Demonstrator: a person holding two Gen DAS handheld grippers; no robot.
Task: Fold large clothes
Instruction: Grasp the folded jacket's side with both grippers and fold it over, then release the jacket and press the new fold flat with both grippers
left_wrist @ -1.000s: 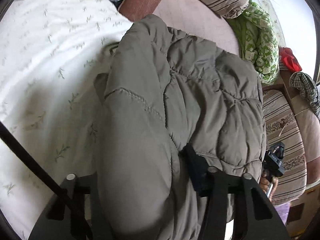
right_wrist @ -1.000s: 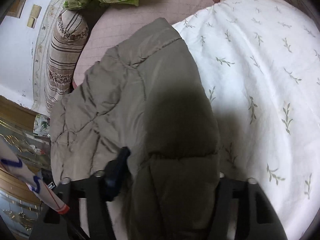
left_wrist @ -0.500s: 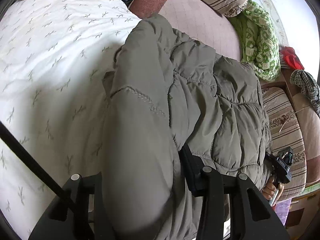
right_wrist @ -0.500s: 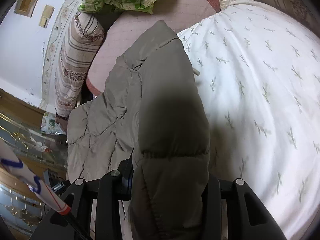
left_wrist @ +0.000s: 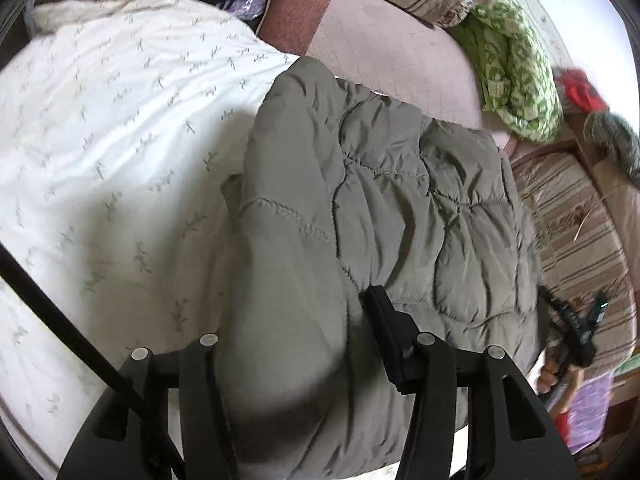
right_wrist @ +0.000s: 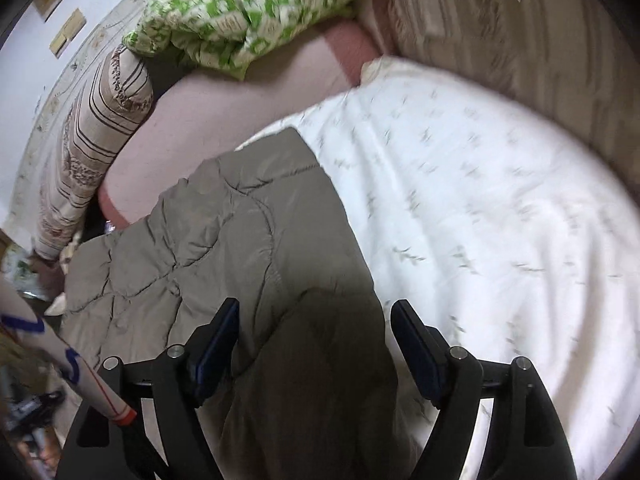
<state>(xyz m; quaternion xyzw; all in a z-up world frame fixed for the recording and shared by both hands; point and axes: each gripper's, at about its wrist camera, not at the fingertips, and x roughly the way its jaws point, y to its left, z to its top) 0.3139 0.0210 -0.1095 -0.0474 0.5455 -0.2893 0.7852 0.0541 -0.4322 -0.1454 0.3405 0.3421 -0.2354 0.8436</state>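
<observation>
- Left gripper [left_wrist: 294, 344]: its jaws are clamped on a thick fold of the grey-olive quilted puffer jacket [left_wrist: 400, 208]. The padded fabric bulges between the two black fingers and hides the left one; the right finger [left_wrist: 384, 332] presses into the fabric at about 5 o'clock in the left wrist view.
- Right gripper [right_wrist: 316, 344]: its jaws stand wide apart and grip nothing. A smooth sleeve-like part of the jacket [right_wrist: 248, 248] lies between the fingers, with a gap on each side, so the dark pads [right_wrist: 218, 344] are clear of the fabric.
- The jacket runs from the jaws toward 12 o'clock in both views. It lies on the bed – its smooth side over the white bedspread with small green sprigs [left_wrist: 112, 140], its quilted side over the pale pink mattress sheet [left_wrist: 400, 56].
- In the right wrist view the bedspread [right_wrist: 480, 208] fills the area from 1 to 5 o'clock; the picture is blurred there.
- A green-and-white patterned cushion [right_wrist: 248, 8] sits at 11 to 12 o'clock in the right wrist view, with a beige striped bolster [right_wrist: 92, 132] at 9 to 10 o'clock.
- In the left wrist view the cushion [left_wrist: 516, 68] lies at 2 o'clock – and the right gripper [left_wrist: 576, 332] shows at 4 o'clock, just past the jacket's edge.
</observation>
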